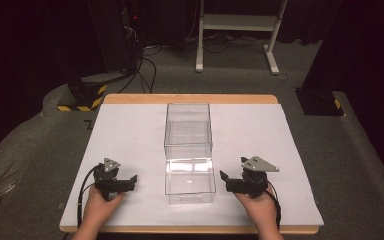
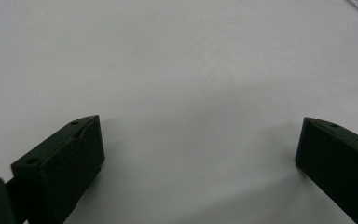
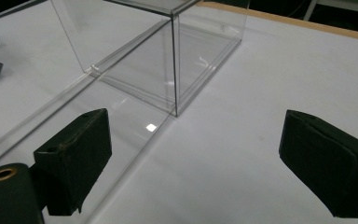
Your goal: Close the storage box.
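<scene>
Right, the white table carries two clear boxes end to end at its middle, their line running away from the person. The far box stands tall; the near box is lower, and its see-through walls are hard to trace, with glare on top. The left gripper sits just left of the near box, jaws wide and empty over bare table. The right gripper sits just right of it, jaws wide too, holding nothing.

Grey carpet floor, dark walls, white desk frame behind, cables.
</scene>
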Demonstrator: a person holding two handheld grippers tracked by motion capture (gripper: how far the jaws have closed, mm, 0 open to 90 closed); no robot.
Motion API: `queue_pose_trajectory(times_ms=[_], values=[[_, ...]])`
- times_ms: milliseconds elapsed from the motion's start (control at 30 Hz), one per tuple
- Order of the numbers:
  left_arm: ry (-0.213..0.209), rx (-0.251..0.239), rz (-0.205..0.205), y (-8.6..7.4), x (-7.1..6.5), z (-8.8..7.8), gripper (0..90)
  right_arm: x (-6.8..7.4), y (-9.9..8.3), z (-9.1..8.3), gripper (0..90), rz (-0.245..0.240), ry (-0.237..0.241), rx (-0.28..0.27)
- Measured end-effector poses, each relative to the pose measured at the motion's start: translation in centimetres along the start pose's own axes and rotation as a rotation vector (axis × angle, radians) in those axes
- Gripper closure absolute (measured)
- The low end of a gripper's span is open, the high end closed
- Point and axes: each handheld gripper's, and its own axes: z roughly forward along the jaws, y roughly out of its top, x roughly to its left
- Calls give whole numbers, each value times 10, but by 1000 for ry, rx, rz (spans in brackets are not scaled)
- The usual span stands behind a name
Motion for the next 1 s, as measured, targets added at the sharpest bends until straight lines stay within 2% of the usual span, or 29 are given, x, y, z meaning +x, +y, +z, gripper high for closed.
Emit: queue_pose_trajectory(times_ms=[433, 633, 1000], values=[[0, 0, 0, 0, 0, 0, 13, 13, 10, -14, 94, -7, 42, -65], [0, 0, 0, 0, 0, 0, 13, 22, 14, -19, 94, -17, 77, -94], [0, 1, -1, 0, 0, 0, 13, 38, 9, -21, 98, -34, 142, -93]])
